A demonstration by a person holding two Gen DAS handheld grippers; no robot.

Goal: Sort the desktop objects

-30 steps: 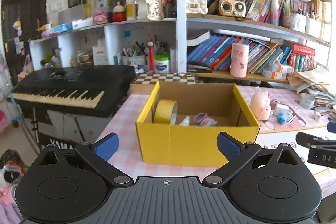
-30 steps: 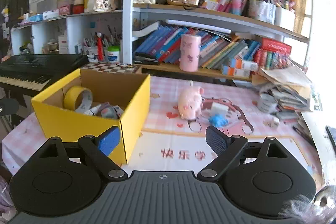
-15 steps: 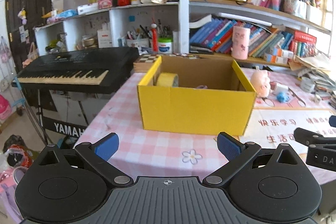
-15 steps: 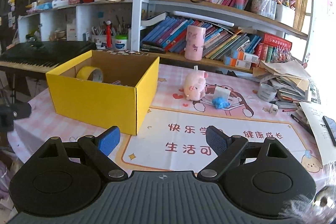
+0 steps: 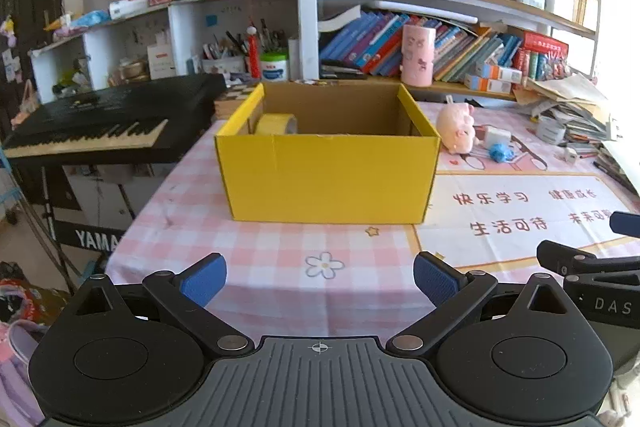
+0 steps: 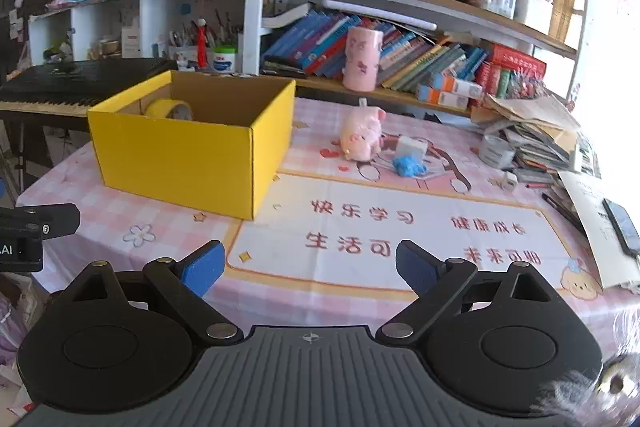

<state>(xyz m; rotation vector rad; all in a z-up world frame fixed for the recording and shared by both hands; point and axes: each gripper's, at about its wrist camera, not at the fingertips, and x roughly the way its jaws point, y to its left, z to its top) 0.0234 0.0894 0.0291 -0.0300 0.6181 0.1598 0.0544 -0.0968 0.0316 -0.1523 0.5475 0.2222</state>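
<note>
Both empty — left gripper jaws apart, right gripper jaws opening; risk of squashing soft pink plush pig or nudging open yellow cardboard box.

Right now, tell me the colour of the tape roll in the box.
Yellow tape roll, clearest in the right wrist view.

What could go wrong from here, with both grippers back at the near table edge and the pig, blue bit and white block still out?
1. The pink pig, blue bit and white block sit bunched; the right gripper, jaws opening and empty, may knock a neighbour.
2. The yellow box looks light; a reach over its rim could shove it.
</note>
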